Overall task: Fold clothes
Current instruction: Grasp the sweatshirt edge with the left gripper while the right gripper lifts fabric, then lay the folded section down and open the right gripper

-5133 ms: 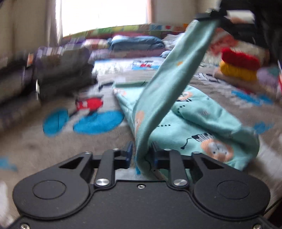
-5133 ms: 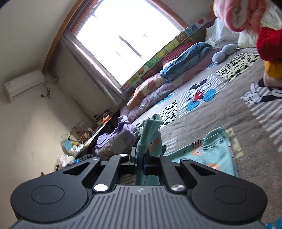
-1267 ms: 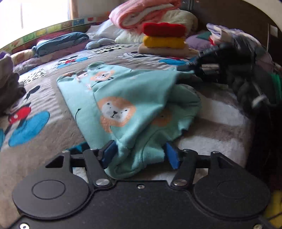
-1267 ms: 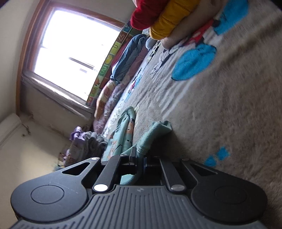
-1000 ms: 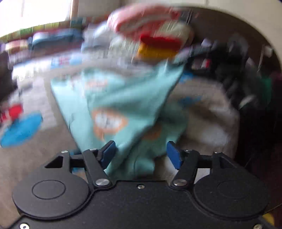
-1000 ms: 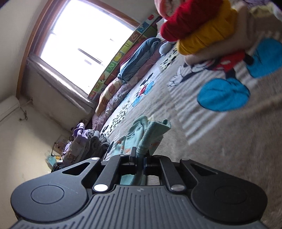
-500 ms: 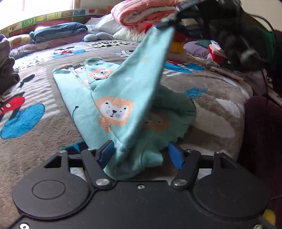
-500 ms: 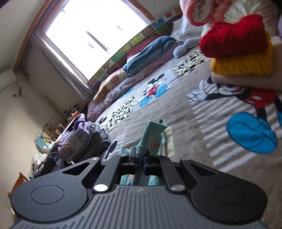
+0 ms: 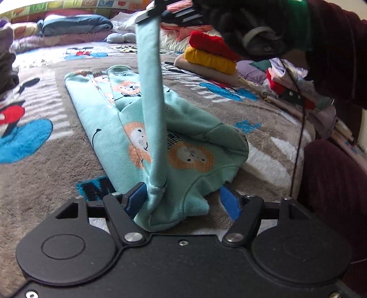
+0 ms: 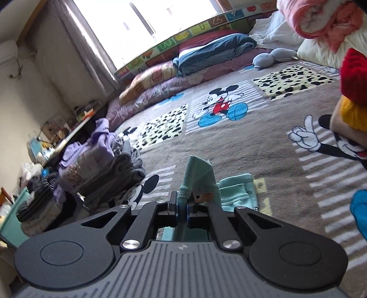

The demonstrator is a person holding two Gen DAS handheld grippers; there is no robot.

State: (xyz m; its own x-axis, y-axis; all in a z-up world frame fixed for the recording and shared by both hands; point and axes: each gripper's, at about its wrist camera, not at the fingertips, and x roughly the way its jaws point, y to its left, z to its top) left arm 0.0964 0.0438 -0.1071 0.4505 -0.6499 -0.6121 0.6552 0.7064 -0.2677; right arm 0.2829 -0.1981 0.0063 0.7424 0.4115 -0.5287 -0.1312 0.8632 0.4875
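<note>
A mint-green garment with orange lion prints point(image 9: 183, 137) lies partly folded on the Mickey Mouse blanket point(image 9: 45, 165). My left gripper point(image 9: 183, 199) is open, its blue-padded fingers point(image 9: 137, 197) on either side of the garment's near edge. My right gripper point(image 10: 182, 206) is shut on the garment's sleeve end point(image 10: 197, 176) and holds it high. In the left wrist view the right gripper point(image 9: 158, 10) is at the top, with the sleeve point(image 9: 151, 91) stretched up to it from the garment.
A stack of folded red, yellow and cream clothes point(image 9: 211, 57) sits at the back right. A pile of purple and grey clothes point(image 10: 101, 162) lies to the left. Pillows and bedding point(image 10: 206, 55) line the window wall. The person's maroon sleeve point(image 9: 332, 183) is at the right.
My left gripper, shut on the garment five seconds ago, has opened and stays open. My right gripper has lifted the sleeve from low over the blanket to high above the garment.
</note>
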